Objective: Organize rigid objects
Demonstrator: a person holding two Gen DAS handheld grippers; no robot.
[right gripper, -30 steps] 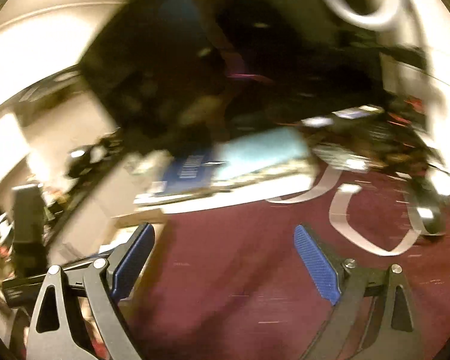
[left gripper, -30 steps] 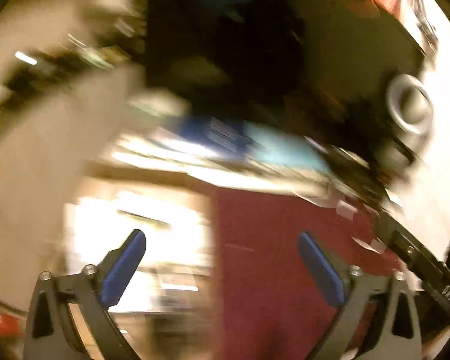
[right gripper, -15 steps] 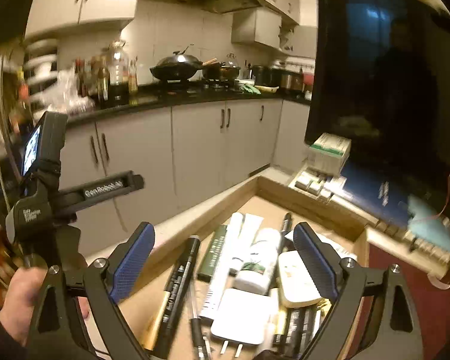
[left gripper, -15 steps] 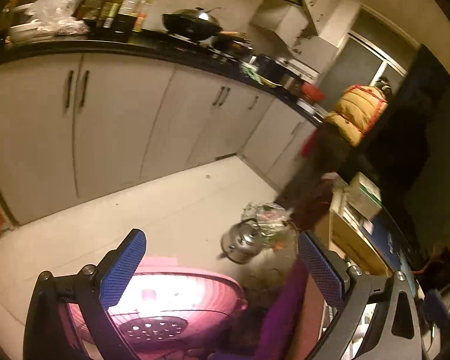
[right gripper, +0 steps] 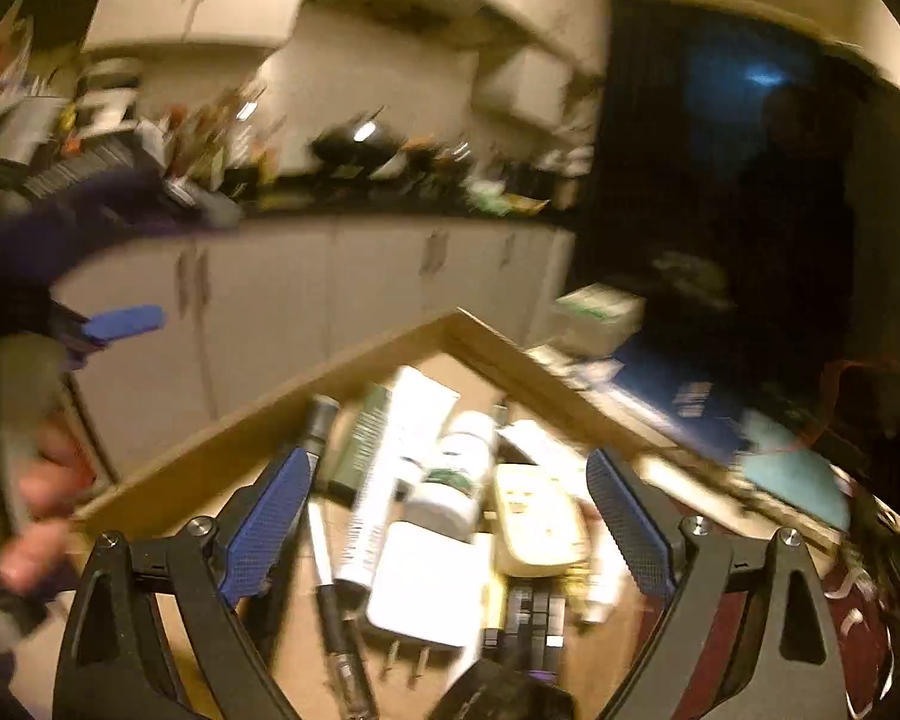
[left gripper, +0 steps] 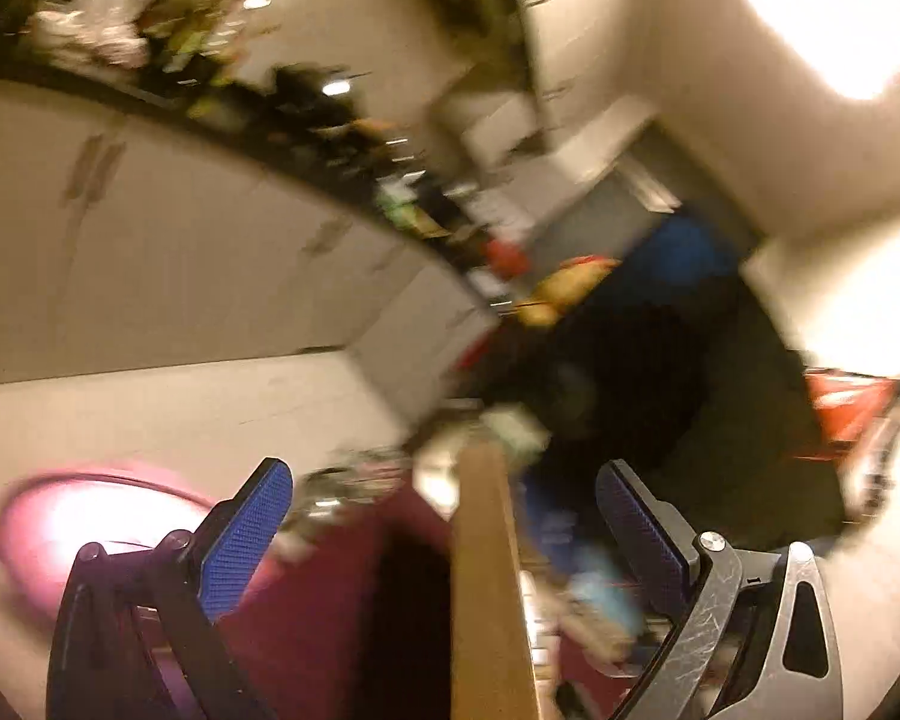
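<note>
Only the right view shows the box [right gripper: 258,414] of clutter; a white plug [right gripper: 426,582] lies between the gaping right tongs [right gripper: 450,528]. Left tongs [left gripper: 444,525] gape, empty, straddling a wooden edge [left gripper: 486,588].

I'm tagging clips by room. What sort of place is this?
Most likely a home kitchen: pale cabinet doors under a dark countertop crowded with cookware, and a wooden tray of small household items.
</note>
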